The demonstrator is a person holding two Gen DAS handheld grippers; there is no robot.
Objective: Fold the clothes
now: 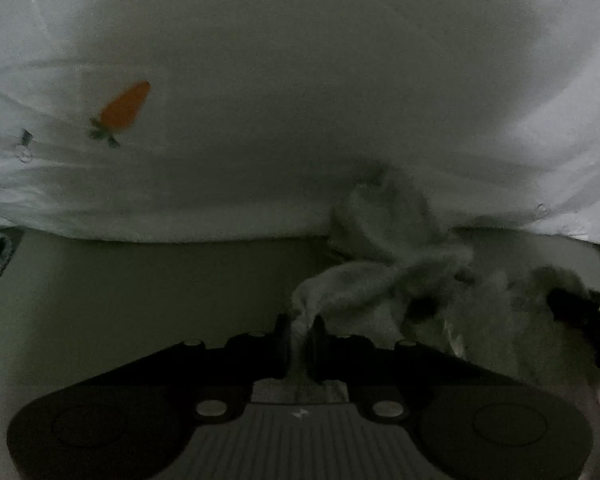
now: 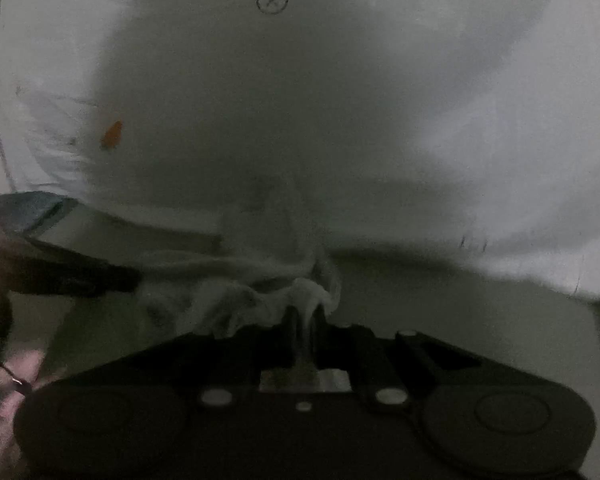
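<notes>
White fleecy cloth [image 1: 384,280] lies bunched on the pale surface [image 1: 140,288], against a white carrot-print sheet [image 1: 260,100]. Left gripper [image 1: 300,326] — fingers pinching a corner of the cloth. Right gripper [image 2: 305,318] — fingers likewise pinching its edge. Both views are dim.
</notes>
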